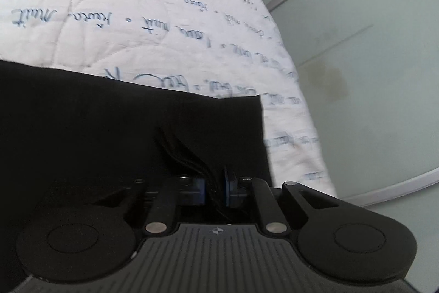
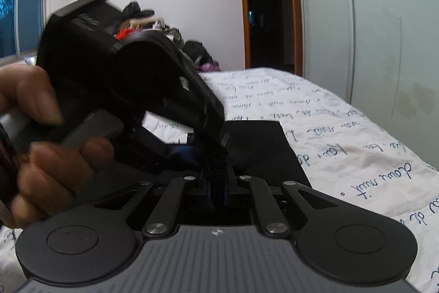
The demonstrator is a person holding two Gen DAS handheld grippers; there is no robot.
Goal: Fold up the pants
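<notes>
White quilt point(image 1: 137, 18) bears black pants point(image 1: 109, 128) pinched in left tool point(image 1: 215, 183).

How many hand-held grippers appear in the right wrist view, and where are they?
2. The right hand-held gripper sits bottom centre, jaws shut on the black pants. The left hand-held gripper, held by a hand, comes in from the left, its tips largely hidden.

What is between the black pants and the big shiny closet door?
Only the white quilt with blue writing lies between the black pants and the closet door, seen in the left wrist view.
</notes>
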